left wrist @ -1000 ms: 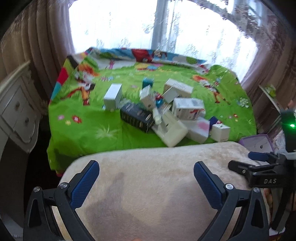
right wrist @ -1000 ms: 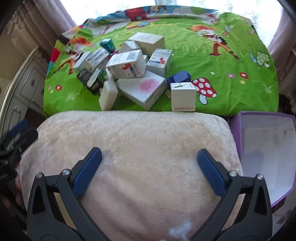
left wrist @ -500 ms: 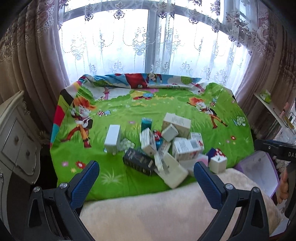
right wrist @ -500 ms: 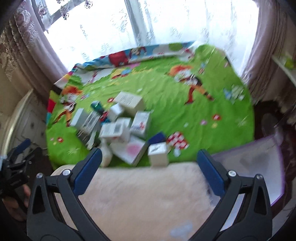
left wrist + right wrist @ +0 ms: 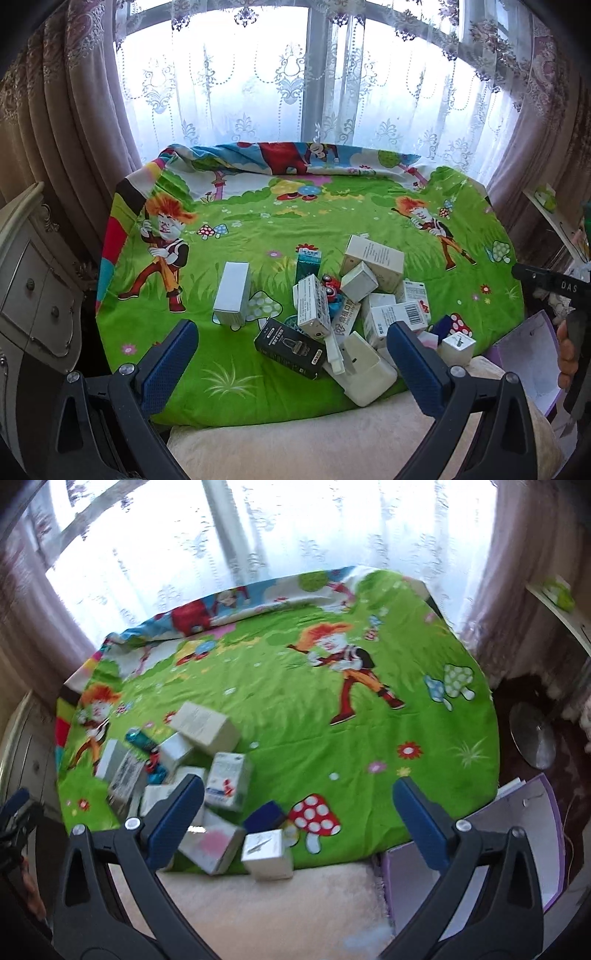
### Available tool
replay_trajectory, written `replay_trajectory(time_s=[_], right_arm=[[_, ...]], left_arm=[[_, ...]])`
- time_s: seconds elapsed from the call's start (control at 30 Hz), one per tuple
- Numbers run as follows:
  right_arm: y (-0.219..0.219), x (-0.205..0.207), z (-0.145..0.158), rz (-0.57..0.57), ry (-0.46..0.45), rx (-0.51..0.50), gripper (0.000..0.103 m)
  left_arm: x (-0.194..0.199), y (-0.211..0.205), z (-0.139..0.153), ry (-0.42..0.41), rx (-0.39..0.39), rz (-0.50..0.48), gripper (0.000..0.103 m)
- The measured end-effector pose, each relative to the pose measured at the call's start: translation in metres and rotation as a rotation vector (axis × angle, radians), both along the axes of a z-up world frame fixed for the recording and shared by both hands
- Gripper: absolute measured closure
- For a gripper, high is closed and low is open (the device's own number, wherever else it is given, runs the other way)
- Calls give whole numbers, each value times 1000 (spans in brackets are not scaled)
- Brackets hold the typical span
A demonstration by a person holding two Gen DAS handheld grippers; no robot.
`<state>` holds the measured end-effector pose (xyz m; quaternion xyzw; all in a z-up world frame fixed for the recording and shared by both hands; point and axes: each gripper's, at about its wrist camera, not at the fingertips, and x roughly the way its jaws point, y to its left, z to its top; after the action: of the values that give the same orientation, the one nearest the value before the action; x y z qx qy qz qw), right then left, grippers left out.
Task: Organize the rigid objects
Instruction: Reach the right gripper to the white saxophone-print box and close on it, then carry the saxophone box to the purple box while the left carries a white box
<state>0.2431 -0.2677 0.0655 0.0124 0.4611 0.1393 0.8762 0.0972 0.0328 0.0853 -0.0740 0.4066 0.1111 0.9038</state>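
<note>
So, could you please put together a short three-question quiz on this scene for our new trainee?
1. True or false: the left hand-held gripper is shut on a box.
2. Which item stands apart, left of the main pile? A) the tall white cardboard box B) the black rectangular box C) the small white cube box
3. Fill in: the open purple cardboard bin sits beside the ____ near corner of the green cartoon-print sheet, as the right hand-held gripper sees it.

Key: 1 false, both grippers are open and hold nothing; 2 A; 3 right.
</note>
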Motion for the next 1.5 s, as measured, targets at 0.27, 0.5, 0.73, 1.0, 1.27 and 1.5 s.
replay_trajectory(time_s=[0.27,0.5,0.73,1.0,1.27,1.5], right_arm=[[24,3,-35,37,93,-55,1],[46,-21,-58,124,88,-66,1],[48,-30,-88,170,135,-186,8],[60,-22,-115,224,225,-253,40],[54,-21,-120,219,253,-220,58],[42,-30,-100,202,196,-182,58]], left_arm=[[28,18,-20,68,-112,32,3],[57,34,-48,101,-241,34,25],[90,33,-89,184,-276,4,40],[103,32,-112,217,-285,-32,58],[100,31,-108,195,-283,-38,68],[90,31,-97,169,-268,-21,70]])
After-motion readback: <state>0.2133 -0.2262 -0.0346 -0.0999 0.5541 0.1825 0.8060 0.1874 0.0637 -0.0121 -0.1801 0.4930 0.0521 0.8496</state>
